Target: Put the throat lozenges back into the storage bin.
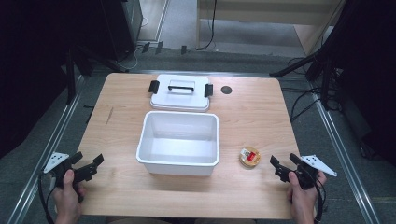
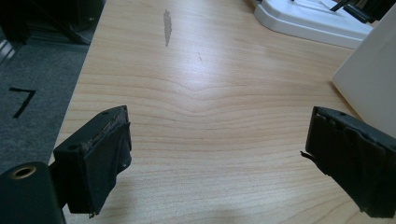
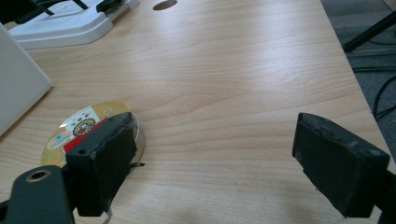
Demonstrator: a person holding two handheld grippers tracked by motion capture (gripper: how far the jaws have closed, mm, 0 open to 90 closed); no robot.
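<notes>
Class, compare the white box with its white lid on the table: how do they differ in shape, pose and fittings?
The white box is deep, open at the top and empty; the lid is shallow and lies flat behind it, apart from it. The lid carries a black handle and two black clips; the box shows none. Both are white, rectangular with rounded corners, and rest on the wooden table.

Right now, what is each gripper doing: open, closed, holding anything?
Left gripper: open, holding nothing, over bare table.
Right gripper: open, holding nothing, beside the round tin.

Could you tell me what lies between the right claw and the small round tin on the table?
Nothing but bare wood: in the high view the right claw sits just right of the round tin, with a short strip of table between.
</notes>
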